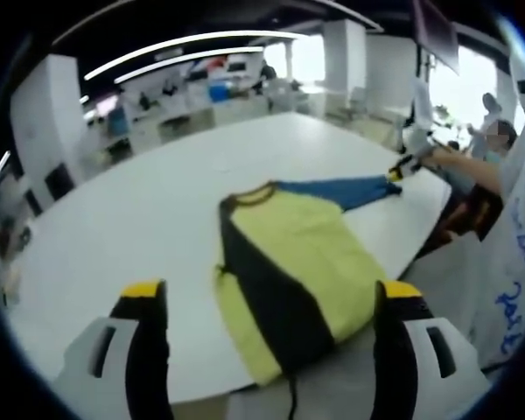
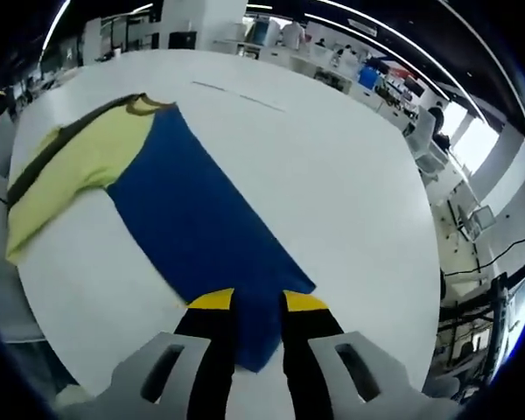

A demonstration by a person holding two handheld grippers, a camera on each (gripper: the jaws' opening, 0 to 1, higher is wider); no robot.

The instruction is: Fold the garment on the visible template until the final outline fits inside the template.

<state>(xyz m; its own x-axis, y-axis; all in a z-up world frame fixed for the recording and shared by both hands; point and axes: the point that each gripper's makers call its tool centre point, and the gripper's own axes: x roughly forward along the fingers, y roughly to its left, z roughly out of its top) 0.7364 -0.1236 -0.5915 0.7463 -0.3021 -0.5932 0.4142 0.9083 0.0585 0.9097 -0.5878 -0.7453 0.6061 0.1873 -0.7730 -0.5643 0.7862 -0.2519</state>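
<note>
Lying flat on the big white table (image 1: 140, 219), ahead of the left gripper (image 1: 271, 302): a soft garment (image 1: 289, 262), yellow with a wide black stripe and one blue sleeve (image 1: 341, 190) reaching away. Jaws standing wide apart here, holding nothing. Showing far off at that sleeve's end, the right gripper (image 1: 401, 168)

Showing up close in the right gripper view: the smooth blue sleeve (image 2: 201, 236) stretching long, its end pinched between the yellow-tipped jaws of the right gripper (image 2: 258, 306). Yellow body (image 2: 79, 166) lying far ahead to the left
</note>
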